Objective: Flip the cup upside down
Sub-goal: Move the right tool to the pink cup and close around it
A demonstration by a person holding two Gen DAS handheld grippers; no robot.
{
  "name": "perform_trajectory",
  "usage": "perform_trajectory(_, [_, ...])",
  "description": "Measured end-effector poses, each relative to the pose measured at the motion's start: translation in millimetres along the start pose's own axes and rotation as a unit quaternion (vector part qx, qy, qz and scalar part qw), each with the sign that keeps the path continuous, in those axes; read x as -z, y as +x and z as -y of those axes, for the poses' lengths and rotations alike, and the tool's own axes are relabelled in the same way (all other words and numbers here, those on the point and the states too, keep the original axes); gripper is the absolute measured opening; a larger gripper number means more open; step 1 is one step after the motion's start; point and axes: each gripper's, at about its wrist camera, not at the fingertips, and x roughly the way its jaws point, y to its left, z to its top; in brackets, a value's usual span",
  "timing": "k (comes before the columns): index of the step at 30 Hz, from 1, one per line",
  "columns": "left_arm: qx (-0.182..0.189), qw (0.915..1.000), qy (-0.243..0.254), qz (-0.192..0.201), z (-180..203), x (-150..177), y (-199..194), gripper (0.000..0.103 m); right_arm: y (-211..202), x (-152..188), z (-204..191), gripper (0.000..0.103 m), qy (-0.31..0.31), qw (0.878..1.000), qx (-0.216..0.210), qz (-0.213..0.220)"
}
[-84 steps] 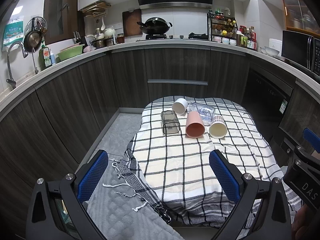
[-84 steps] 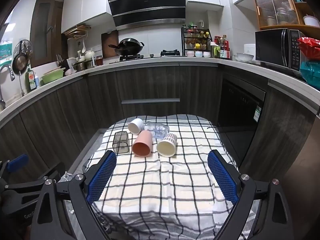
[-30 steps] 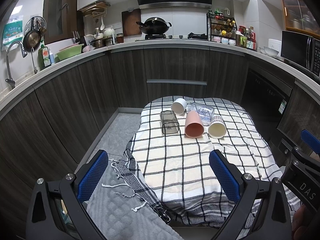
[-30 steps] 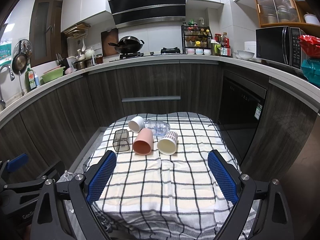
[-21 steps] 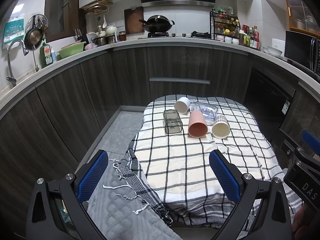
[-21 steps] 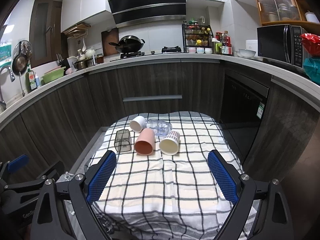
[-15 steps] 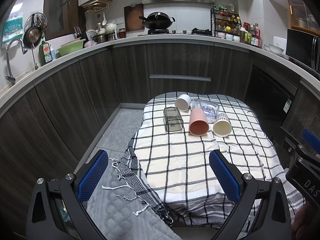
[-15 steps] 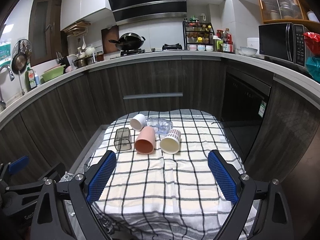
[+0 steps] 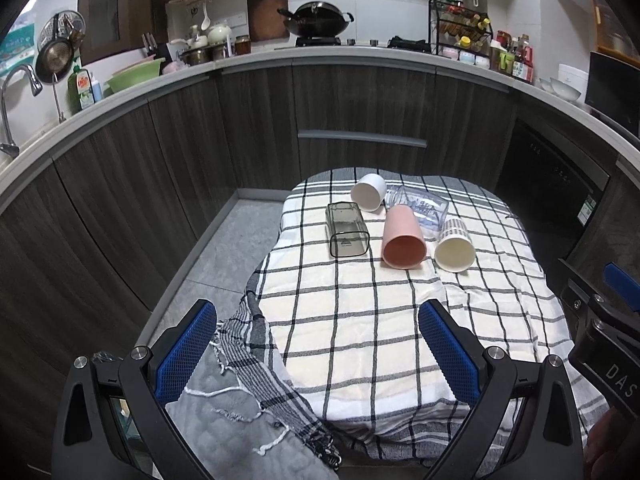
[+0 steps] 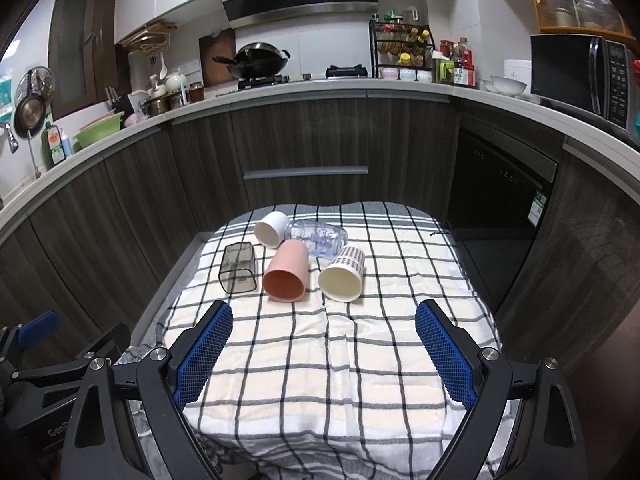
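Several cups lie on their sides on a checked cloth (image 9: 360,320) over a small table: a pink cup (image 9: 402,238) (image 10: 286,270), a striped paper cup (image 9: 455,245) (image 10: 344,274), a white cup (image 9: 369,192) (image 10: 271,229), a dark clear square cup (image 9: 346,230) (image 10: 238,267) and a clear glass (image 9: 420,206) (image 10: 318,237). My left gripper (image 9: 318,344) is open and empty, well short of the cups. My right gripper (image 10: 324,344) is open and empty, also short of them.
Dark kitchen cabinets (image 9: 360,120) curve behind the table. A grey mat (image 9: 224,432) and a fringed cloth edge (image 9: 260,364) lie at the table's left. The right gripper's body (image 9: 600,340) shows at the right edge of the left wrist view.
Both grippers have moved slightly forward toward the table; the cups look a little closer and lower. Nothing was grasped and the jaws stay open.
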Motion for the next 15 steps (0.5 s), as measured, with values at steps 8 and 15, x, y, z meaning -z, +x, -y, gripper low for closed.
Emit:
perform_trajectory(8, [-0.001, 0.9998, -0.010, -0.016, -6, -24, 46, 0.103, 52, -23, -10, 0.093, -0.012, 1.000, -0.004, -0.025])
perform_trajectory(15, [-0.003, 0.9995, -0.010, -0.030, -12, -47, 96, 0.103, 110, -48, -27, 0.093, -0.029, 0.998, -0.007, -0.046])
